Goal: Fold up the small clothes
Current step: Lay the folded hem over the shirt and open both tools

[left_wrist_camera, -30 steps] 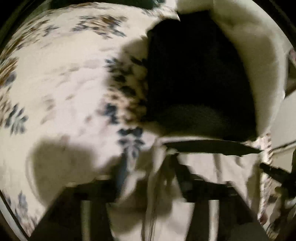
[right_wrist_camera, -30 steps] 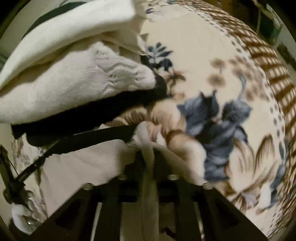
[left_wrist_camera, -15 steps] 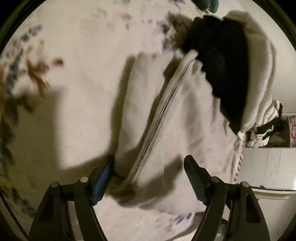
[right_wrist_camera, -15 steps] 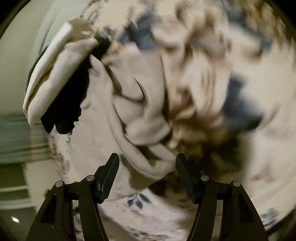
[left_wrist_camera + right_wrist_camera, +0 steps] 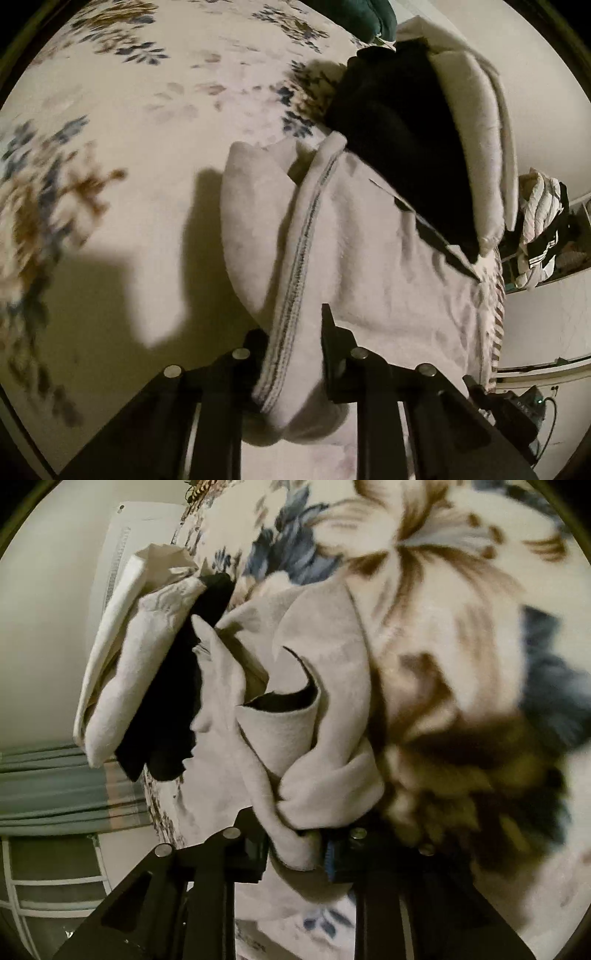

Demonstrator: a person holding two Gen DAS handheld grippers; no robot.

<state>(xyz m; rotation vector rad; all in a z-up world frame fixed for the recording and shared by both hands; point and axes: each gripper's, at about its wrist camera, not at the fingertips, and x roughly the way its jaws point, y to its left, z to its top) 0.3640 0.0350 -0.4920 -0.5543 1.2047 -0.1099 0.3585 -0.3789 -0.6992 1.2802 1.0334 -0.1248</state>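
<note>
A pale grey garment (image 5: 369, 258) with a stitched hem lies rumpled on the floral blanket (image 5: 147, 110). My left gripper (image 5: 291, 354) is closing its jaws, and its pads pinch the hem at the near edge. In the right wrist view the same garment (image 5: 325, 664) is bunched, with a dark fold opening in it. My right gripper (image 5: 295, 845) is also closing its jaws, with a wad of that cloth squeezed between the fingers. Beyond the garment lies a stack of folded clothes, black (image 5: 399, 110) under white (image 5: 476, 129).
The folded stack, black (image 5: 173, 701) and white (image 5: 136, 657), lies near the bed's edge. A dark green item (image 5: 373, 18) lies at the far end. A heap of clothes (image 5: 539, 221) sits on a shelf at right. Teal curtains (image 5: 55, 782) and a white rack (image 5: 44, 882) stand beside the bed.
Half a second ago both grippers stood wide open over the garment. Now both have drawn their jaws in onto the cloth. The left one has slid up to the hem.
</note>
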